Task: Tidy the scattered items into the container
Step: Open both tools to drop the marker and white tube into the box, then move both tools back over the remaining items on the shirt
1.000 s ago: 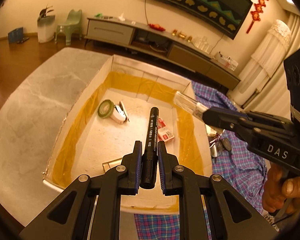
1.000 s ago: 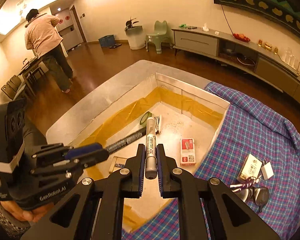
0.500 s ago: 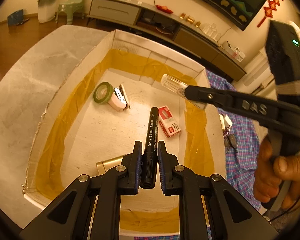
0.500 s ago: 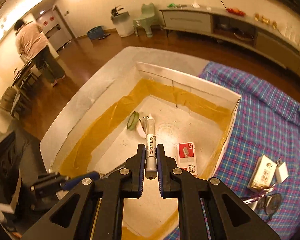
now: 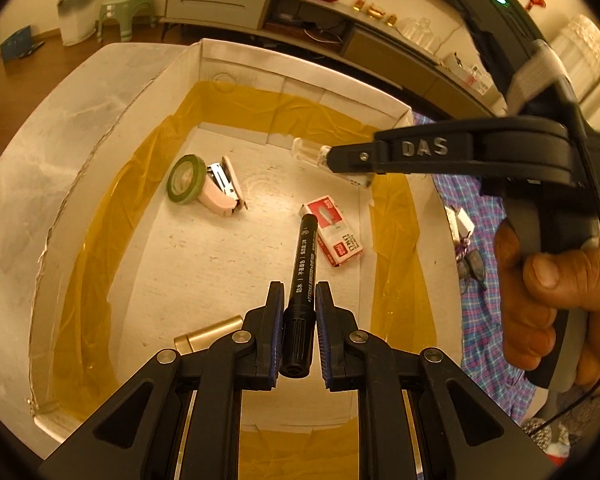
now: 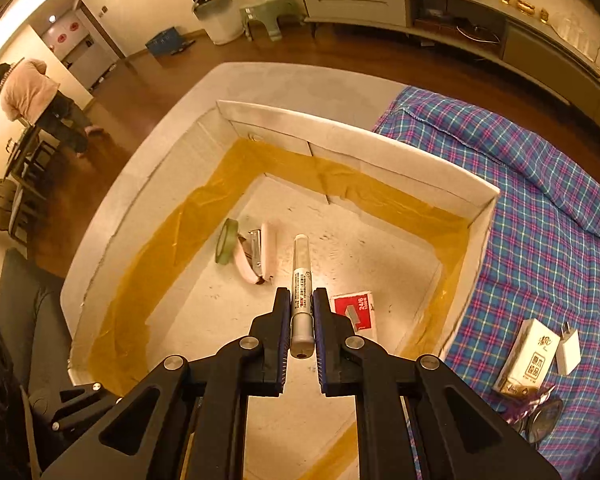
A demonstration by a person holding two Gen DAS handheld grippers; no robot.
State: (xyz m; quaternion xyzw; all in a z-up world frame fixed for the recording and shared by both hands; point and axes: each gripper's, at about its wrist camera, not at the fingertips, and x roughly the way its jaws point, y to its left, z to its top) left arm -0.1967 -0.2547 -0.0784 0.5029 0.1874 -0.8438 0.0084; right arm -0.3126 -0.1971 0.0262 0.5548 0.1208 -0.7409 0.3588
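Observation:
Over the white cardboard box [image 5: 304,80] lined with yellow tape, my left gripper [image 5: 298,300] is shut on a black marker [image 5: 305,256] that points down into it. My right gripper [image 6: 302,300] is shut on a silver pen with a clear cap [image 6: 301,276], also above the box [image 6: 360,136]. In the left wrist view the right gripper [image 5: 340,160] reaches in from the right, a hand [image 5: 540,292] on its handle. Inside lie a green tape roll [image 5: 186,179], a pink stapler [image 5: 220,190], a red staple packet [image 5: 332,230] and a gold tube [image 5: 208,338].
A blue plaid cloth [image 6: 540,200] covers the table to the right of the box. On it lie a white carton [image 6: 528,354], a white charger [image 6: 568,346] and glasses [image 6: 540,412]. A person [image 6: 32,100] stands far back left. A low cabinet [image 6: 380,0] lines the wall.
Both grippers have sunk and tipped downward over the box, still holding their pens. The right gripper has swung further across the box's right side in the left wrist view.

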